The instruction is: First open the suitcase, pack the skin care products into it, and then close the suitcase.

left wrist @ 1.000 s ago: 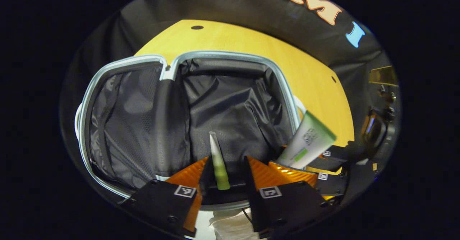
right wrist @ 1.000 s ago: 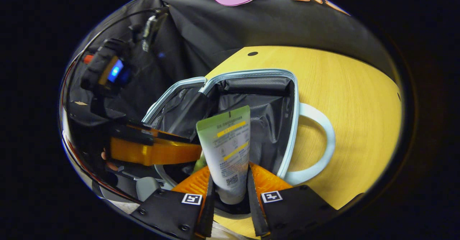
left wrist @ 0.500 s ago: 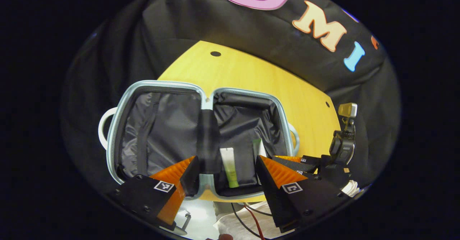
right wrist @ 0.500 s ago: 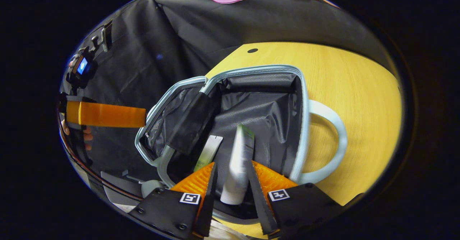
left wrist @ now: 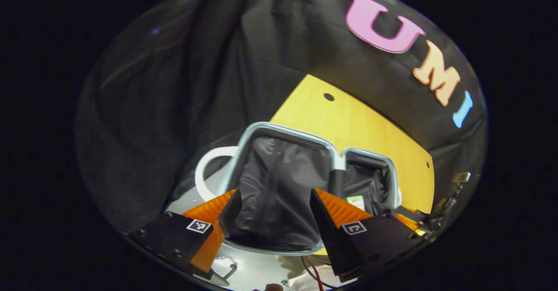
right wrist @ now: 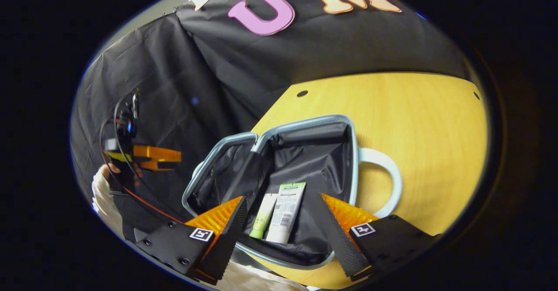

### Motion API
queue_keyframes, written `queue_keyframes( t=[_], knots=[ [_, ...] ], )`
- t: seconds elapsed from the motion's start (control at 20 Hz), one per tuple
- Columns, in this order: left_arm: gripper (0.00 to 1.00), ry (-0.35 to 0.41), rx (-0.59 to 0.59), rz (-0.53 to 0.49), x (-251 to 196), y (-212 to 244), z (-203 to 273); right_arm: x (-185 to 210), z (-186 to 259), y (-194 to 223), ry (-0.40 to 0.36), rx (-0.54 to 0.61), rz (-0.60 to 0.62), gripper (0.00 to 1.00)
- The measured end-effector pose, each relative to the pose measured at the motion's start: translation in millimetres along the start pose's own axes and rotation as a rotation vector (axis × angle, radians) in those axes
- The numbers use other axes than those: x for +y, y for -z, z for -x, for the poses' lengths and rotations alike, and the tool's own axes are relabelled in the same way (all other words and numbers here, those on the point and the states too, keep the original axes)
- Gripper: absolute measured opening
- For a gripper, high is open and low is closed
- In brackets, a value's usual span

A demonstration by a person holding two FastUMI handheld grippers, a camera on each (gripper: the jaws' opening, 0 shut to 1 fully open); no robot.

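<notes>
The small suitcase (right wrist: 305,122) lies open on the yellow table (right wrist: 418,121), showing its black lining. Two skin care tubes rest side by side in its right half: a slim green tube (right wrist: 263,217) and a wider white tube (right wrist: 287,210). My right gripper (right wrist: 282,200) hovers open above them, holding nothing. In the left gripper view the suitcase (left wrist: 283,130) sits ahead, and a bit of one tube (left wrist: 356,201) shows in the far half. My left gripper (left wrist: 272,203) is open and empty over the near half's front. The left gripper (right wrist: 157,158) also appears off to the suitcase's left.
White loop handles stick out from the suitcase's sides (right wrist: 386,180) (left wrist: 205,175). A hand (right wrist: 104,171) with a white sleeve holds the left gripper, with cables hanging by it. The black cloth wall stands behind the table. Bare tabletop stretches to the right of the suitcase.
Both grippers opened and let their tubes drop into the suitcase's right half, then drew back upward. The left gripper swung over toward the suitcase's left half.
</notes>
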State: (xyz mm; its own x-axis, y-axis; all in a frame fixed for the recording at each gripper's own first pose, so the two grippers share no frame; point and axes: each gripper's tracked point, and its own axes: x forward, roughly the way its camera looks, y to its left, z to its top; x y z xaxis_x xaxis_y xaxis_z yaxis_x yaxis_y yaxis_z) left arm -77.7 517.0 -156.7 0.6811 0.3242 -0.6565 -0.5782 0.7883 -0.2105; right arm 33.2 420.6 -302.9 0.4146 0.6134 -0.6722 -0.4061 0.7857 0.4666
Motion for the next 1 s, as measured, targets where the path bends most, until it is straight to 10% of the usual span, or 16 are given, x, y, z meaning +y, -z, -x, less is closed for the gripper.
queue_keyframes(
  t=[0.7,1.0],
  knots=[
    [0.91,0.034,-0.037,0.254,102.4,1.6,-87.4,-93.5,121.4,-62.1,0.296,-0.28,-0.151,0.98],
    [0.64,0.085,0.0,0.364,103.7,16.3,-114.1,-99.1,135.7,-56.5,0.344,-0.282,-0.159,0.98]
  ],
)
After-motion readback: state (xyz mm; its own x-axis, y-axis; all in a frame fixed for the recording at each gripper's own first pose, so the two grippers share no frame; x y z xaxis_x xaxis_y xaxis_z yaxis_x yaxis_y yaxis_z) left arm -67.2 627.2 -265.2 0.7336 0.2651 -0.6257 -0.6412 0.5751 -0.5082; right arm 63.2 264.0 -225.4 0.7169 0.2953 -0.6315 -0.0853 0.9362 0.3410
